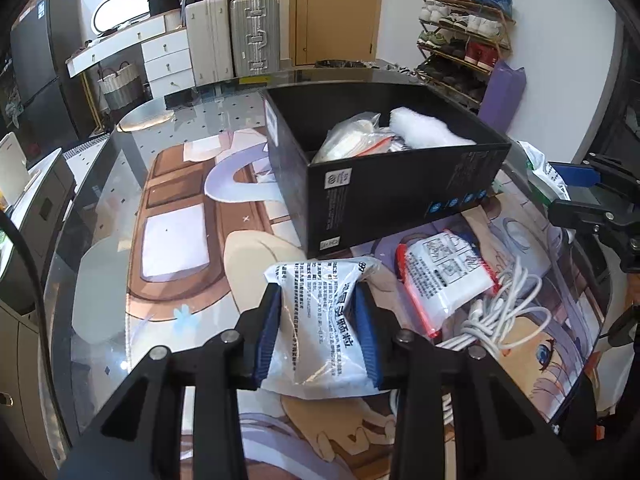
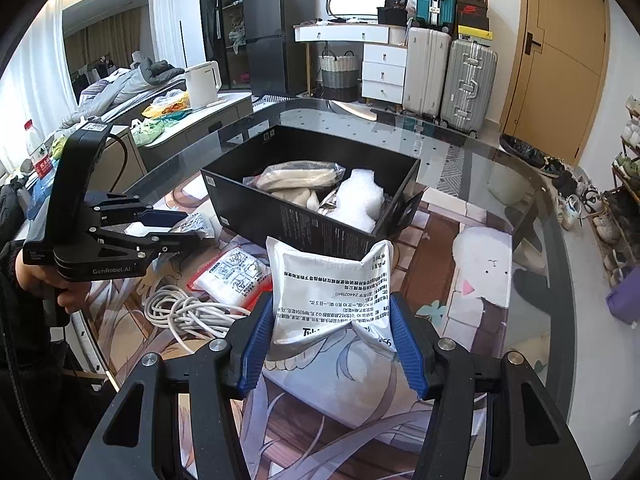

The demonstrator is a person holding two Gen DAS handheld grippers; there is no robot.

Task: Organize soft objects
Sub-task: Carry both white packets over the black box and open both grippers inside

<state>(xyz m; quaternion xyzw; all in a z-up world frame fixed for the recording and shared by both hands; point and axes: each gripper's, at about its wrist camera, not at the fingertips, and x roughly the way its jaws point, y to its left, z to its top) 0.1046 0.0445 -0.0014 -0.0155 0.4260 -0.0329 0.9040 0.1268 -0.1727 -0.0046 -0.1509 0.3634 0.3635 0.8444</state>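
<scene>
Both of our claws grip soft white sachets: our left gripper [image 1: 318, 330] pinches a white printed packet [image 1: 320, 320] between its blue pads, and our right gripper [image 2: 334, 338] squeezes a second white printed pouch [image 2: 332, 296] so that its sides buckle inward. Each packet hangs above the glass-topped table [image 1: 100, 208] with its anime-print mat [image 1: 180, 216], just in front of the open black cardboard box [image 1: 384, 184]. Inside the box we see a clear zip bag of cream-coloured soft items [image 2: 298, 180] lying beside a wad of white bubble wrap [image 2: 360, 200]. On the mat beside the box, between our two grippers, a red-edged white packet [image 1: 444, 276] lies flat, touching a coiled white cable [image 1: 496, 312] that spreads just next to it. From the right wrist view, our left gripper [image 2: 182, 230] appears at the left edge with its packet's crinkled end showing between the fingers. Beyond the table stand a white suitcase [image 2: 426, 72] and a silver suitcase [image 2: 468, 82] against the wall, next to a white drawer unit [image 2: 384, 68] and a wooden door [image 2: 560, 52].
</scene>
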